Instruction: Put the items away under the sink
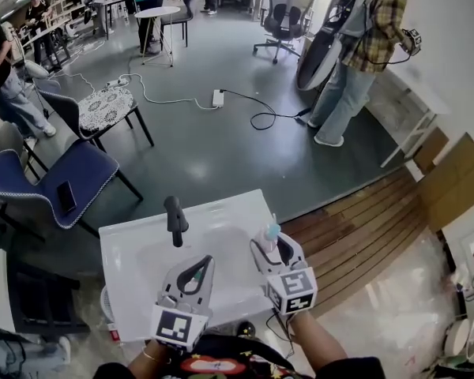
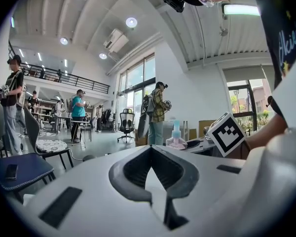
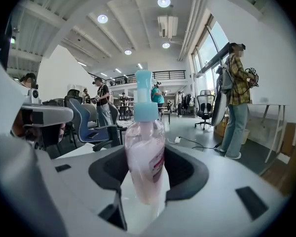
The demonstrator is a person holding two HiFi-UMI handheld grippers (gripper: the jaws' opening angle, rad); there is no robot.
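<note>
A clear pump bottle (image 3: pixel 144 157) of pink liquid with a light blue top stands upright between the jaws of my right gripper (image 3: pixel 145 154), which is shut on it. In the head view this bottle (image 1: pixel 270 232) and right gripper (image 1: pixel 270 243) hang over the right part of the white sink (image 1: pixel 134 247), right of the black faucet (image 1: pixel 175 219). My left gripper (image 1: pixel 205 262) hovers over the sink's front, its jaws closed to a point with nothing between them. The left gripper view shows the left gripper (image 2: pixel 150 151) shut, with the bottle (image 2: pixel 176 135) to its right.
Beyond the sink lies grey floor with a cable and power strip (image 1: pixel 218 97). A blue chair (image 1: pixel 63 176) with a phone on it and a patterned chair (image 1: pixel 104 107) stand at the left. A person in a plaid shirt (image 1: pixel 363 46) stands far right. Wooden flooring (image 1: pixel 363 227) lies to the right.
</note>
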